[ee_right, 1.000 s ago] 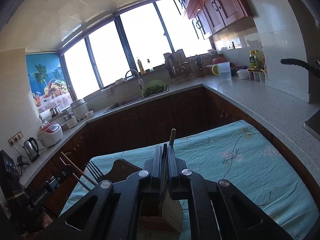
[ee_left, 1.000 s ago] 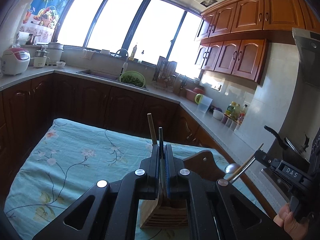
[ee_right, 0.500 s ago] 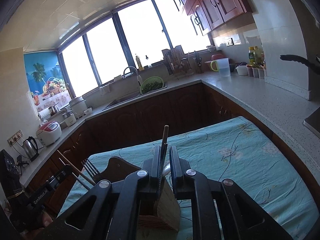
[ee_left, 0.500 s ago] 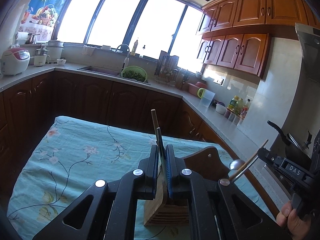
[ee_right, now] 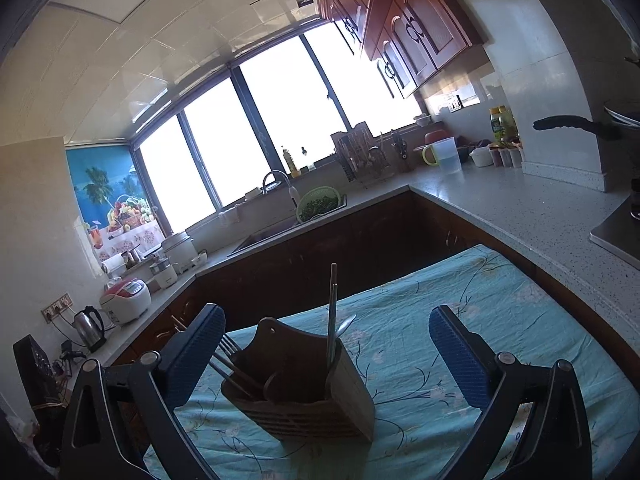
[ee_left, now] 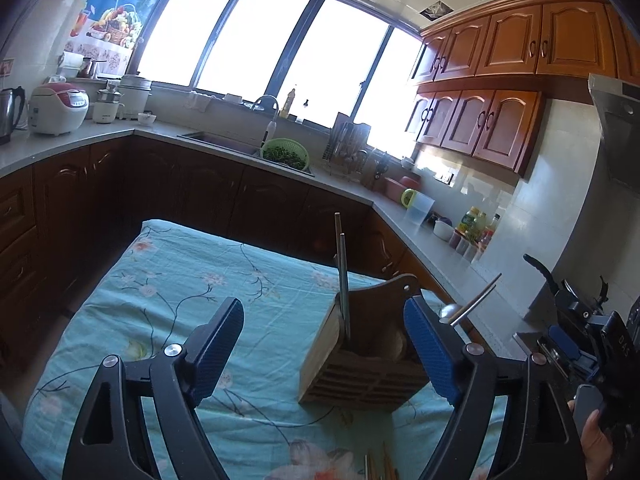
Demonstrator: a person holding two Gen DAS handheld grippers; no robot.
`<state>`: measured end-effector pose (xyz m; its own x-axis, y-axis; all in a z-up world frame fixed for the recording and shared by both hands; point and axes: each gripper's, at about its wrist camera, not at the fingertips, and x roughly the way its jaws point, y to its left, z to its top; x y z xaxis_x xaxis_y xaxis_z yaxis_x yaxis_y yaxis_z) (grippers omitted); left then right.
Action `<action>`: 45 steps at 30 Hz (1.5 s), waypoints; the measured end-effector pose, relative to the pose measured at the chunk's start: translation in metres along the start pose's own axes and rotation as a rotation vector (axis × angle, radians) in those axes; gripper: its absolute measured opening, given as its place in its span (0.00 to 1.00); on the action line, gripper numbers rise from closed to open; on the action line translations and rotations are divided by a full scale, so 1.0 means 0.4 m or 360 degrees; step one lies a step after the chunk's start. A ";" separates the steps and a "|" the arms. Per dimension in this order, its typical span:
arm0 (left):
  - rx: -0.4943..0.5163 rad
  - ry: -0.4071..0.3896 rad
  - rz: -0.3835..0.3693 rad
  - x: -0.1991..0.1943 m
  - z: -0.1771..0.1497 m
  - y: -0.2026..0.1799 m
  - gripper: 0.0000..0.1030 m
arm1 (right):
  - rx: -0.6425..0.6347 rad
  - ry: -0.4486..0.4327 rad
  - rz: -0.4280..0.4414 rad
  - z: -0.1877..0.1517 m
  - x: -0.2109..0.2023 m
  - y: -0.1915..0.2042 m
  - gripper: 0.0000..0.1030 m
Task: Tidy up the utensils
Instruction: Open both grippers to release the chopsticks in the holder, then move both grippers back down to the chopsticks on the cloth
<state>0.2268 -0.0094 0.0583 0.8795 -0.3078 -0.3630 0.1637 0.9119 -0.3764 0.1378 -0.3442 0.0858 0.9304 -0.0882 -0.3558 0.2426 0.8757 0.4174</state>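
Note:
A wooden utensil holder stands on the blue floral tablecloth. Two chopsticks stand upright in it, and a metal spoon leans out to the right. My left gripper is open and empty, just in front of the holder. In the right wrist view the holder holds the chopsticks, a fork and a spoon. My right gripper is open and empty, its fingers on either side of the holder. The right gripper's body also shows in the left wrist view.
More chopstick tips lie on the cloth at the bottom edge. A kitchen counter wraps round the table, with a sink, a green colander, a rice cooker and a kettle.
Both grippers went from shut on a chopstick to open. The chopsticks now stand free in the holder, and both grippers have drawn back a little.

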 end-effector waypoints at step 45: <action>0.0637 0.0833 0.0101 -0.038 -0.302 -0.202 0.57 | 0.0109 0.0289 -0.0159 -0.267 -0.213 -0.129 1.00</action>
<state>0.1461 -0.1111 -0.0088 0.5764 -0.2493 -0.7782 0.3610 0.9320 -0.0312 0.0167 -0.3312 0.0054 0.8376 -0.0809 -0.5403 0.3552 0.8321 0.4260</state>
